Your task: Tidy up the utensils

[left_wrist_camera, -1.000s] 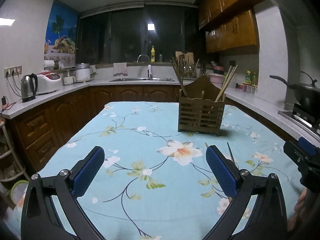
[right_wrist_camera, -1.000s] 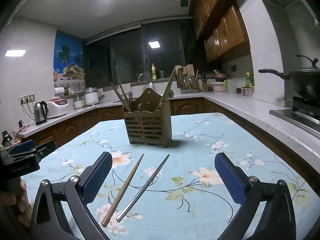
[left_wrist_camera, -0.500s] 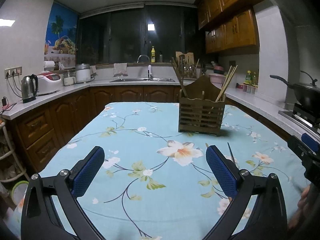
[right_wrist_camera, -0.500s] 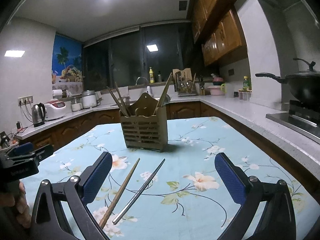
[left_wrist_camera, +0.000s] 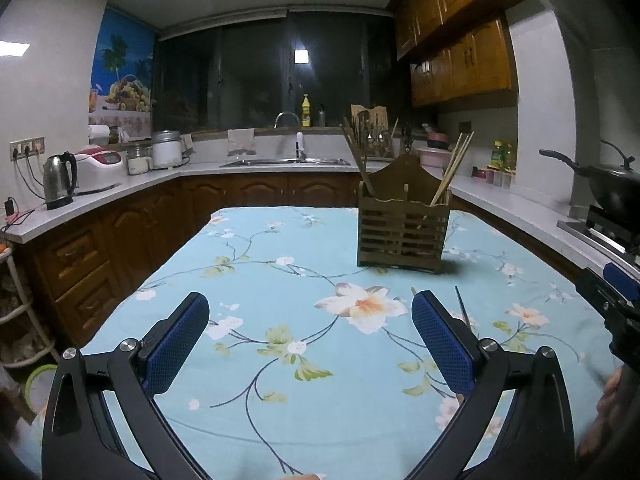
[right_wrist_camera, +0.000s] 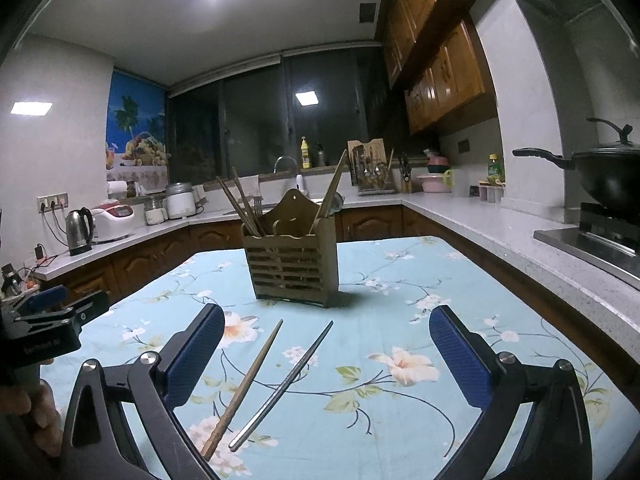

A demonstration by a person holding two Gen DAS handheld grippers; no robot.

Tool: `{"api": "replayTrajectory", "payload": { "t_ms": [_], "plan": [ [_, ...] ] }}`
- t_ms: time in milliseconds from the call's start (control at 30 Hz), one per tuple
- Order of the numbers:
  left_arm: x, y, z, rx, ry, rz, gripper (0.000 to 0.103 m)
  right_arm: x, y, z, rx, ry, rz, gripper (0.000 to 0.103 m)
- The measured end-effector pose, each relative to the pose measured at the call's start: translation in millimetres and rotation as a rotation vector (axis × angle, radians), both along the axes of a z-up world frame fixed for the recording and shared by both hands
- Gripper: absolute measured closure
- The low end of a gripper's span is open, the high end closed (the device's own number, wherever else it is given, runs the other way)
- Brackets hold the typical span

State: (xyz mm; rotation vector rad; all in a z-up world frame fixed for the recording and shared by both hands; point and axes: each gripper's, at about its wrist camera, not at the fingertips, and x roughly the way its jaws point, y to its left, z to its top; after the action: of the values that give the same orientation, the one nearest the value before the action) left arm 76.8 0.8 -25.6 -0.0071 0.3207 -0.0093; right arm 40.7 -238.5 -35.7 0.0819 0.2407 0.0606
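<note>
While both are held low over the bench (right_wrist_camera: 500,276), the right hand-held gripper (right_wrist_camera: 326,354) stands released at lower centre of its frame, pads wide apart and level, empty. Between them lie a wooden chopstick (right_wrist_camera: 244,386) and a metal chopstick (right_wrist_camera: 282,386), side by side, apart. The left hand-held gripper (left_wrist_camera: 310,346) is likewise released. Farther back, at centre, stands the slatted utensil holder (right_wrist_camera: 290,262), chopsticks leaning inside.

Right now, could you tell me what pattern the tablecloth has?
The tablecloth is light blue with white and peach flowers on dark branches, clearest in the right wrist view.
</note>
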Motion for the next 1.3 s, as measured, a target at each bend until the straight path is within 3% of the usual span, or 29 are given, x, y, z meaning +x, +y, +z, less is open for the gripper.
{"api": "replayTrajectory", "payload": {
  "t_ms": [1300],
  "plan": [
    [-12.1,-8.7,6.6,0.027,-0.054,0.01,0.0,1.5,1.2,4.1,0.006,-0.011,0.016,0.0]
  ]
}}
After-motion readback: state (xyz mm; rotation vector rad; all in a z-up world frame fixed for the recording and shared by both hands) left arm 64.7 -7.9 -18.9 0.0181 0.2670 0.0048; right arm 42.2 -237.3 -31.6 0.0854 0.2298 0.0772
